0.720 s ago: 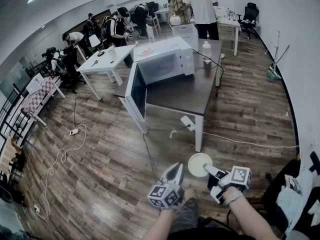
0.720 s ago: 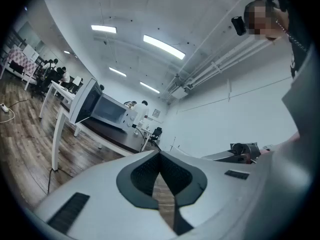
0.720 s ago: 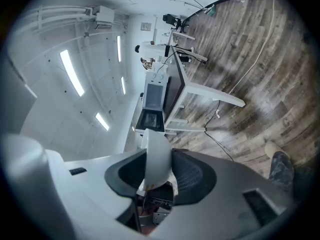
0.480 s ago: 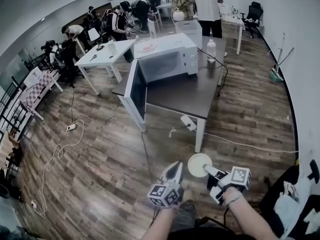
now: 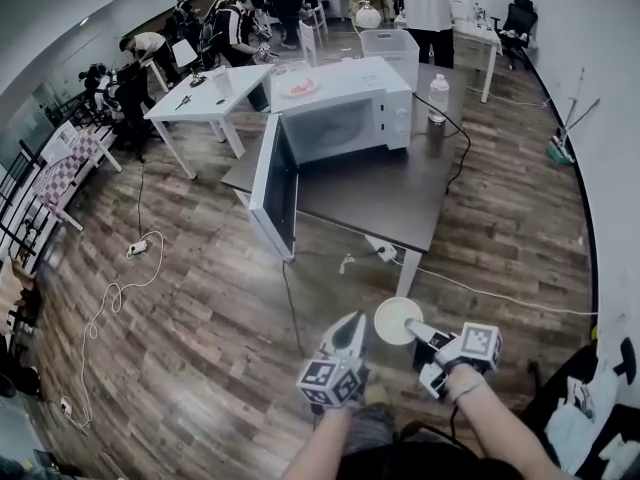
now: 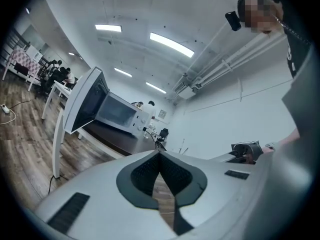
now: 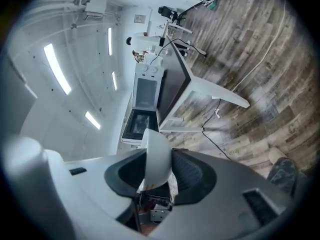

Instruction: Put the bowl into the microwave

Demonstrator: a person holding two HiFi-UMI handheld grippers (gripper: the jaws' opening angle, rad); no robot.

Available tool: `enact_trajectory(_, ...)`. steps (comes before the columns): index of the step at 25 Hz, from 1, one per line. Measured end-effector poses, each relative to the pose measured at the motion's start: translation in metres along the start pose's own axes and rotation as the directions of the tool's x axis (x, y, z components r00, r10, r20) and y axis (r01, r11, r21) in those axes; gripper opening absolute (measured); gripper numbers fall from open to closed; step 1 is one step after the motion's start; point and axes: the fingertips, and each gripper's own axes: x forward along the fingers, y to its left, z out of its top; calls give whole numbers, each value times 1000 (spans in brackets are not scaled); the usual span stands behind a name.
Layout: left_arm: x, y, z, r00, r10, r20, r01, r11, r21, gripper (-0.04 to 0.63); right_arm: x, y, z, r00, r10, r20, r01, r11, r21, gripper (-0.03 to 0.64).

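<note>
The tongs [image 6: 160,156] meet at their tips, empty; beyond, the microwave [image 6: 117,112] door [image 6: 84,103] stands open.

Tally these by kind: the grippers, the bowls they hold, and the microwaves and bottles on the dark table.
grippers: 2, the left gripper and the right gripper
bowl: 1
microwave: 1
bottle: 1
total: 5

- Your left gripper [image 5: 352,324] points level and straight ahead, its fingers [image 6: 142,176] closed tip to tip with nothing between them.
- Your right gripper [image 5: 415,329] tilts slightly downward, fingers clamped on the rim of the bowl [image 5: 396,320].
</note>
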Motion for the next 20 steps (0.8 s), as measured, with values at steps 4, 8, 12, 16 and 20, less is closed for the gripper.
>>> enact_trajectory(4, 20, 15, 8, 1000, -8, 3, 8, 1000, 1, 12, 22, 6, 19, 1000, 10, 7, -10, 1000, -13, 146)
enact_trajectory(8, 31, 26, 16, 1000, -9, 14, 9, 1000, 1, 12, 38, 11, 29, 1000, 27, 13, -27, 1000, -5, 146)
enact_trajectory(12, 36, 31, 11, 1000, 4, 1, -4, 1000, -9, 12, 43, 8, 39, 999, 34, 25, -34, 999, 25, 146)
enact_trajectory(16, 37, 34, 12, 1000, 11, -13, -11, 1000, -20, 12, 48, 9, 45, 999, 37, 30, -38, 999, 38, 147)
enact_trajectory(20, 40, 44, 16, 1000, 27, -8, -27, 999, -21, 12, 59, 11, 51, 999, 28, 16, -28, 999, 30, 146)
